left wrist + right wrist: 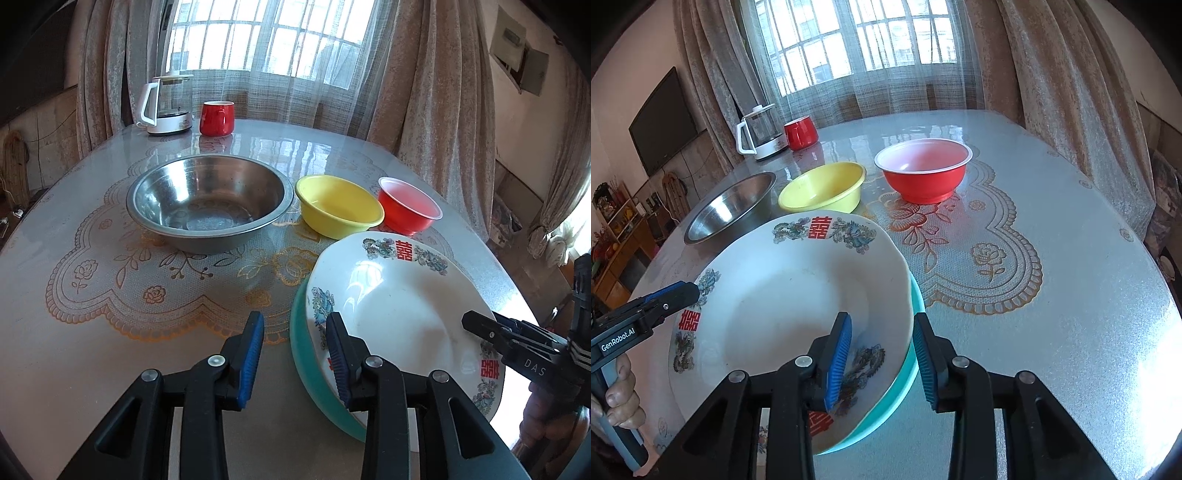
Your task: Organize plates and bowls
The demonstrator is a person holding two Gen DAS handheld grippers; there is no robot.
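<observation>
A white plate (399, 306) with red characters and dragon prints lies a little askew on a teal plate (299, 354) near the table's front edge. My left gripper (295, 356) is open and straddles the left rims of both plates; neither pad presses on them. My right gripper (882, 363) is open and straddles the white plate's (783, 295) right rim, one finger over the plate and the other outside the teal plate (908, 384). Farther back stand a steel bowl (207, 206), a yellow bowl (338, 208) and a red bowl (408, 208).
At the table's far left corner stand a glass kettle (168, 105) and a red mug (217, 118). A lace-patterned mat (990, 258) lies under the glossy cover. Curtains and a window close off the back. A hand (622, 395) holds the left gripper's handle.
</observation>
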